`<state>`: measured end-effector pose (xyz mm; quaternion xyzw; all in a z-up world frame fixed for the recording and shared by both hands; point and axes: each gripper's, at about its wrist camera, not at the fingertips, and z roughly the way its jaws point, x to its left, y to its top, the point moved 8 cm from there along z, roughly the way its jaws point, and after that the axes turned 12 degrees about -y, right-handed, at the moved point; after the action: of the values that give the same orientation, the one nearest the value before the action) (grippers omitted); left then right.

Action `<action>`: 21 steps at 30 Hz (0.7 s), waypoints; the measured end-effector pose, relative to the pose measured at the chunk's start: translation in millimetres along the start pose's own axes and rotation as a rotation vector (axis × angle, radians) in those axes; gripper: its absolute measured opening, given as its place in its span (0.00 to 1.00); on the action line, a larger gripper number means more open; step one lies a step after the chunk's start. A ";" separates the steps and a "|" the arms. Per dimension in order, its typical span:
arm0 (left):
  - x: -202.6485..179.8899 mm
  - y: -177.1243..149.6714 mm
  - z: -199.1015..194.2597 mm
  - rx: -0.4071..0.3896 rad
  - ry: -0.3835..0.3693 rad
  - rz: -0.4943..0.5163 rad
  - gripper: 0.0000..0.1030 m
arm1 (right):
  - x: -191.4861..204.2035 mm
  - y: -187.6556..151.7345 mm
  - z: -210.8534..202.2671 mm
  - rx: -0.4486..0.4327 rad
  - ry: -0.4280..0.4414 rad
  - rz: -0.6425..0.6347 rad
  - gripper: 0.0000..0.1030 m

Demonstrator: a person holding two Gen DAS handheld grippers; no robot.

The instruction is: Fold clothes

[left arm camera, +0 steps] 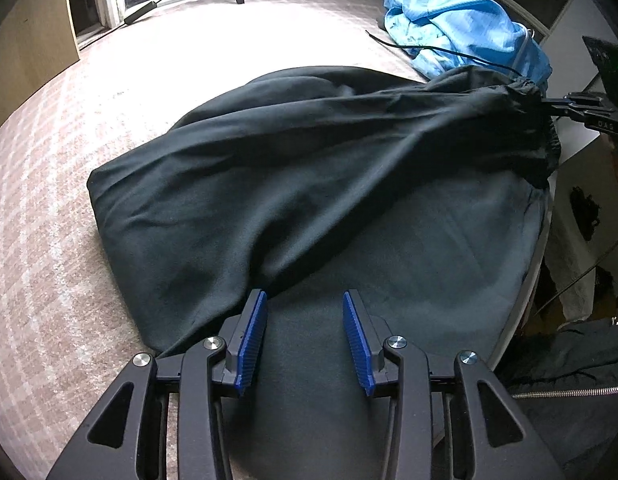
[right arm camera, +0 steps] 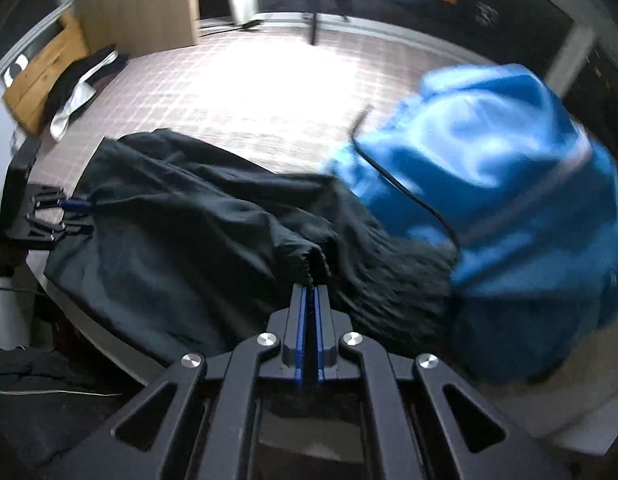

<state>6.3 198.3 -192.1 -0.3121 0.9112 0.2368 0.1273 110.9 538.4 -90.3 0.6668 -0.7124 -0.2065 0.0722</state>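
Black trousers [left arm camera: 309,184] lie on our table [left arm camera: 61,208]; our right gripper [right arm camera: 310,280] pinches their waistband, our left gripper [left arm camera: 305,300] gapes over the cloth.

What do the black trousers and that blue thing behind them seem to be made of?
The black trousers look like a soft matte woven cloth, perhaps cotton: dull surface, loose folds, gathered elastic waistband. The blue garment looks like a thin synthetic, maybe nylon: it has a slight sheen and crisp crumples, though the right wrist view is blurred.
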 end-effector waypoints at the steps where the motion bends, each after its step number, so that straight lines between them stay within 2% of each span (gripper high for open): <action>1: -0.8 2.0 -3.3 0.001 -0.007 -0.003 0.37 | -2.9 -1.6 1.1 0.008 0.008 0.013 0.04; 4: -6.3 25.1 -25.6 -0.054 -0.037 0.017 0.37 | -0.5 -0.9 2.2 0.009 0.003 -0.004 0.04; 7: -8.4 54.4 -38.1 -0.107 -0.057 0.052 0.43 | 8.0 4.8 -0.1 -0.007 0.001 -0.044 0.04; 10: -8.5 80.3 -17.3 -0.073 0.001 0.126 0.43 | 12.3 8.7 4.0 0.002 0.003 -0.063 0.04; 14: -8.5 95.1 16.7 0.016 0.139 0.289 0.42 | 11.9 8.8 5.4 0.014 0.011 -0.069 0.04; 15: -8.7 94.1 23.2 0.036 0.137 0.305 0.37 | 11.6 8.8 5.0 0.015 0.013 -0.069 0.04; 16: -9.4 92.5 29.6 0.056 0.123 0.313 0.27 | 11.0 8.9 4.8 0.015 0.012 -0.071 0.04; 17: -9.1 91.3 34.4 0.069 0.107 0.311 0.08 | 10.5 9.1 4.7 0.014 0.011 -0.072 0.04; 18: -6.9 91.3 35.9 0.071 0.096 0.292 0.01 | 10.0 9.3 3.7 0.013 0.011 -0.073 0.04; 21: 3.2 96.2 28.6 0.036 0.095 0.220 0.01 | 6.7 14.1 -6.9 -0.013 0.031 -0.056 0.04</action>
<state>-54.3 278.0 -183.9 -0.2189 0.9490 0.2179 0.0629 99.8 530.9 -79.7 0.6893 -0.6907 -0.2027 0.0818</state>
